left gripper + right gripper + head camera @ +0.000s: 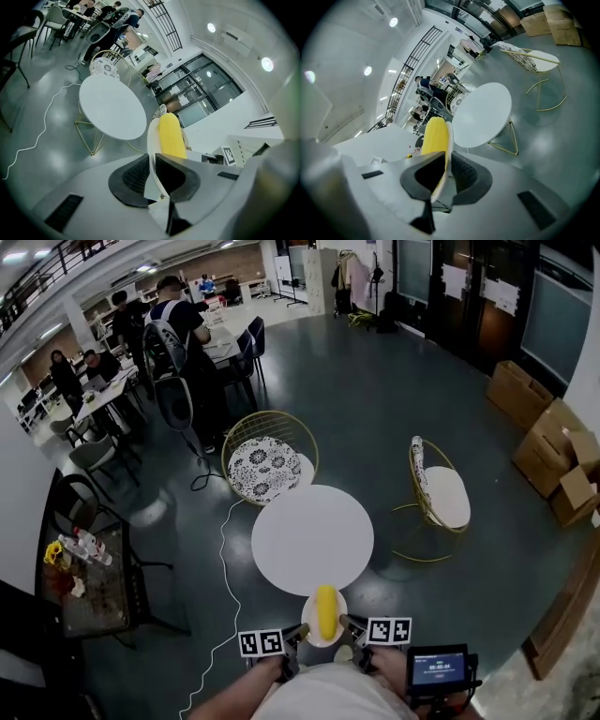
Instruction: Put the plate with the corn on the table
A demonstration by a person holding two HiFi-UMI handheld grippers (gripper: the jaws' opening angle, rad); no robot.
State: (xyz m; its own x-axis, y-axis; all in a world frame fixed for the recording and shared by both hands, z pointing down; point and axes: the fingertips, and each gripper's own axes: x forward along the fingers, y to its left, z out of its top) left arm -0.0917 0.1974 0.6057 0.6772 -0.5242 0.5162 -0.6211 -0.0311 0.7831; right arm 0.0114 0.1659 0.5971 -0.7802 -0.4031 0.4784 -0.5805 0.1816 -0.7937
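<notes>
The person is holding the plate (pixel 308 632) in the air between both tools, just short of the round white table (pixel 312 538). The left gripper (pixel 298 636) is clamping the plate's left rim, its jaws closed on the thin edge. The right gripper (pixel 349 626) is pinching the opposite rim the same way. The corn (pixel 325 610) is lying loose along the plate's middle, its tip pointing at the table.

The corn looks like the main danger here. Nothing is pinning it, so if one side is dipping lower than the other, it is likely rolling straight off. Both grips are biting only on a narrow lip, and a twist between the two hands could be prying the plate free. Coming in too low, the plate's front edge risks knocking the table's rim.

Room is looking generous. The tabletop is showing bare and the side facing the person is open. The patterned chair (pixel 265 465) is sitting at the far side and the second chair (pixel 441 493) is standing off to the right, apart from the table. A white cable (pixel 223 587) is trailing over the floor on the left, near the person's feet, a possible snag.
</notes>
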